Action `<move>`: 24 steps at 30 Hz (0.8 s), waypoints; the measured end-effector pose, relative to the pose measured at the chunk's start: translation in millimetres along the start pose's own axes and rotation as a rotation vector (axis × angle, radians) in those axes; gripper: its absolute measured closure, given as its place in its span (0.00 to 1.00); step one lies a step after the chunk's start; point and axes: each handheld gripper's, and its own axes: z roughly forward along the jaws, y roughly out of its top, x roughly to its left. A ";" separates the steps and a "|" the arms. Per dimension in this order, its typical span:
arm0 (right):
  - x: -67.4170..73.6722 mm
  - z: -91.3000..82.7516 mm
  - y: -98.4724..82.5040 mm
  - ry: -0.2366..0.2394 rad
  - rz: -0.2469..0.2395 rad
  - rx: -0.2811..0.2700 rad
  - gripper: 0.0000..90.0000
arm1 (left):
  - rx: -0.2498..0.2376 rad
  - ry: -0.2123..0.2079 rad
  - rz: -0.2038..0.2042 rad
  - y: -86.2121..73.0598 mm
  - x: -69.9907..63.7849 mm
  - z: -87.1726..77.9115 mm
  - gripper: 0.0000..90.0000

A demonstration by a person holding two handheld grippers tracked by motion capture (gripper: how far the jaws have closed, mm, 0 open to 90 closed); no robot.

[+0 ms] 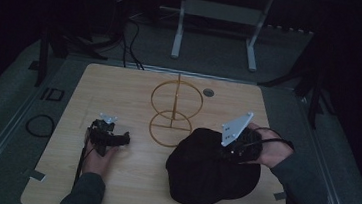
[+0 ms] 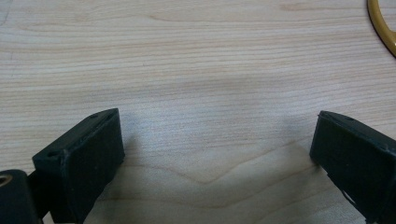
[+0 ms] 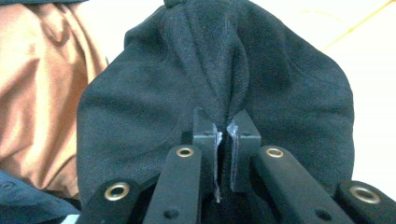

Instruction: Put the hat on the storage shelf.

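1. Your right gripper (image 3: 226, 135) has its jaws pressed together on a pinched fold of the black cap (image 3: 219, 79); the fold hides what lies between the pads.
2. In the high view the room is dim, so the cap (image 1: 207, 172) reads as one dark mound near the table's (image 1: 126, 177) front right, its brim hard to make out.
3. Your right hand (image 1: 269, 151) and the gripper's grey plate cover the cap's right edge.
4. Your left gripper (image 1: 109, 136) rests on the table's left part, jaws spread wide over bare wood (image 2: 210, 140), nothing between them.
5. The gold wire stand (image 1: 174, 112) rises just behind the cap; in the left gripper view only a curved piece of it (image 2: 380, 28) shows, cut off at the corner.
6. Open tabletop lies between your two grippers.
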 end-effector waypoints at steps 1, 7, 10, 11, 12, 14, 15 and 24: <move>-0.8 -1.0 0.2 0.001 0.001 0.002 0.93 | -0.001 0.000 0.000 0.0 -0.1 0.1 0.03; -8.4 -9.3 1.3 -0.019 0.007 0.032 0.93 | -0.001 0.000 0.000 0.0 -0.1 0.1 0.03; -12.4 -15.0 0.7 -0.033 0.017 0.025 0.93 | -0.001 0.000 0.000 0.1 -0.1 0.1 0.03; -12.4 -15.0 0.7 -0.033 0.017 0.025 0.93 | -0.001 0.000 0.000 0.1 -0.1 0.1 0.03; -13.8 -17.1 0.3 -0.035 0.020 0.019 0.93 | -0.001 0.000 0.000 0.1 -0.1 0.1 0.03; -19.0 -25.1 -0.6 -0.057 0.033 0.007 0.93 | 0.002 0.000 0.003 0.1 0.1 0.0 0.03; -20.6 -27.4 -0.8 -0.060 0.035 0.007 0.93 | 0.002 -0.001 0.004 0.1 0.1 0.0 0.03; -27.1 -46.8 0.8 -0.094 0.043 -0.008 0.93 | 0.001 0.000 0.004 0.2 -0.1 0.1 0.03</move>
